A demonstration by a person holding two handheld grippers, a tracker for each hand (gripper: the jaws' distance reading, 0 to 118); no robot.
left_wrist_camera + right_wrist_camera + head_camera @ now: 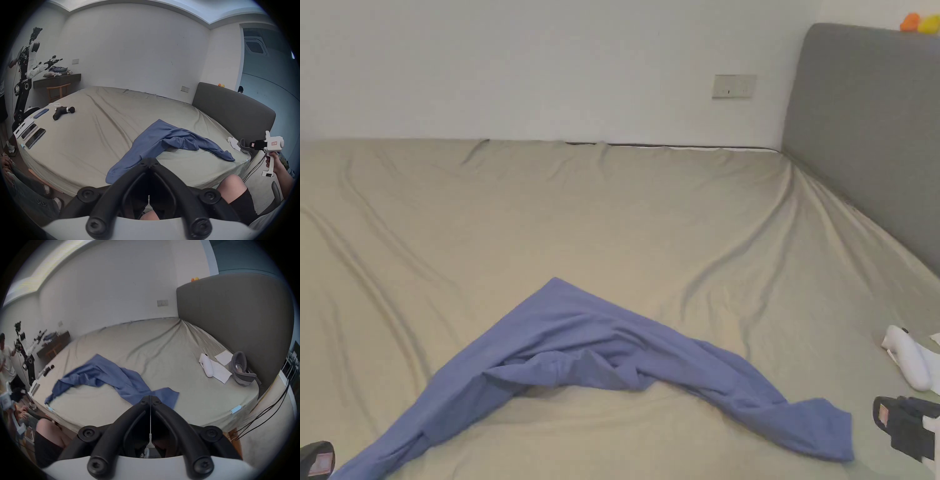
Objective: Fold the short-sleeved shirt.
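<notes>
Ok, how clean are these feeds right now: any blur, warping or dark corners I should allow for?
Head view: sharp, evenly lit, straight lines, soft shadows under the shirt. Left gripper view: strong fisheye bending, black corners, shirt in focus. Right gripper view: same fisheye and dark rim, but motion blur smears the shirt; the right claw stays crisp.

The bed sheet (600, 206) lies bare beyond the crumpled blue shirt (594, 350), giving open room up to the wall. To the right, a white device (909, 356) and the grey headboard (862, 131) hem the space. Phones (32, 134) and a massage gun (62, 112) crowd the far left edge.
</notes>
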